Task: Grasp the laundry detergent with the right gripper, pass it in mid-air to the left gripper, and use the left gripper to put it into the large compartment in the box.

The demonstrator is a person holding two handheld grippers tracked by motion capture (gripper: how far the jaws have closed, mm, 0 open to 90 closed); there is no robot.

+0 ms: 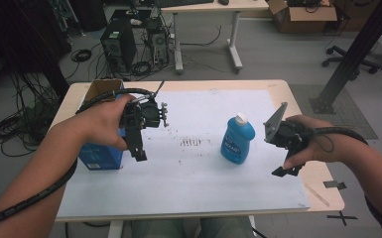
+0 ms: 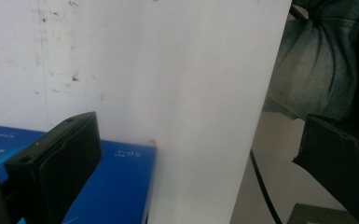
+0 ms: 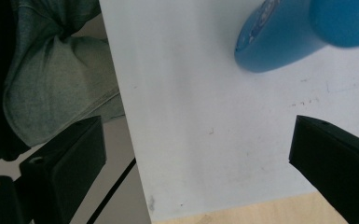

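- Left gripper [image 1: 140, 148], held in the person's left hand [image 1: 104, 121], hangs above the white sheet [image 1: 188, 173] at about nine o'clock from the table's middle, jaws pointing down and toward the person.
- Its own view shows the two black jaws spread wide, with nothing between them but the sheet and the table's near edge.
- Just beside this gripper, at its nine o'clock, sits a blue box [image 1: 99, 157] with white print, its top open at the far end; in the left gripper view the box [image 2: 121, 186] lies under the left-hand jaw, apart from it.
- Right gripper [image 1: 286, 168], held in the person's right hand [image 1: 317, 144], hovers near the table's edge at about three o'clock, with its grey three-cornered plate [image 1: 276, 120] standing up on top.
- Its jaws are also wide apart and grip nothing, the sheet lying bare between them.
- A blue plastic bottle [image 1: 237, 139] with a white cap [image 1: 241, 118] stands upright on the sheet between the two grippers, nearer the right one and at its nine o'clock, untouched.
- From the right gripper's camera the bottle [image 3: 279, 42] appears blurred at about one o'clock, well beyond the jaws.
- Faint dark smudges [image 1: 191, 142] mark the sheet between box and bottle.
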